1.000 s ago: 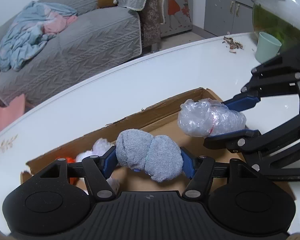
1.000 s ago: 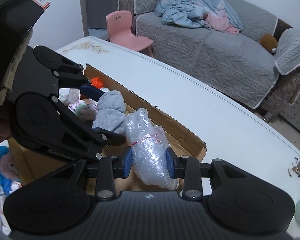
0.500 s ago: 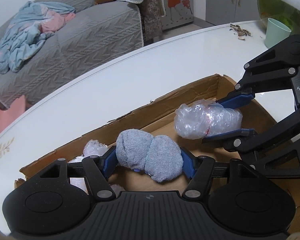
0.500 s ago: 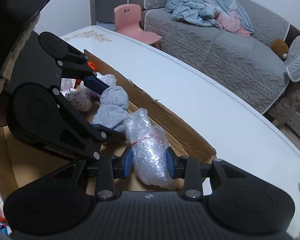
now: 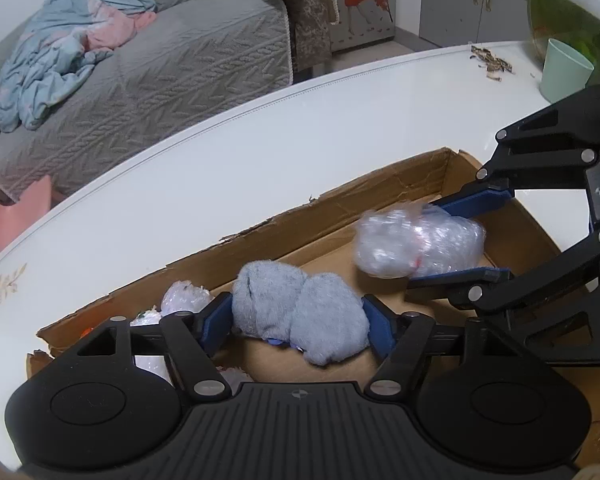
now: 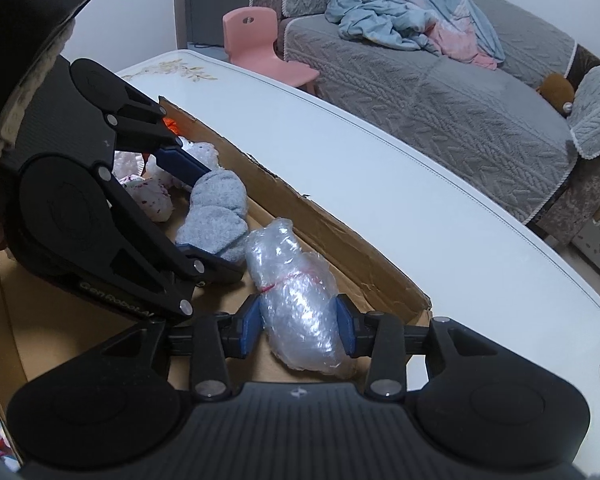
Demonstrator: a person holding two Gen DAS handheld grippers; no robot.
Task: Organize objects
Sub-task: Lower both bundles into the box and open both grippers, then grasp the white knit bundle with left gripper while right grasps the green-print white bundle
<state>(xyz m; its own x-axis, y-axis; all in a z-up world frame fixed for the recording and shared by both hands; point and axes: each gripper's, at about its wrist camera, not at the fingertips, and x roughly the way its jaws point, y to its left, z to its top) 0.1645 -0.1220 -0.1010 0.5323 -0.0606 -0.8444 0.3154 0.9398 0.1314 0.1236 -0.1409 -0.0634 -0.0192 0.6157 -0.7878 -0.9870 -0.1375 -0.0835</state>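
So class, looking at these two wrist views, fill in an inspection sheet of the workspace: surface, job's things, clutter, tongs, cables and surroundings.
Surface: white table, bearing an open cardboard box.
Job's things: gray sock bundle and bubble-wrap bundle, both over the box; small wrapped bundles lie inside it.
Clutter: mint cup, scattered husks, glass fishbowl.
Tongs: left tongs have just been opening, sock bundle between the pads and touching them; right tongs likewise around the bubble-wrap bundle.
Cables: nothing seen.
Surroundings: gray sofa with heaped clothing, pink chair.
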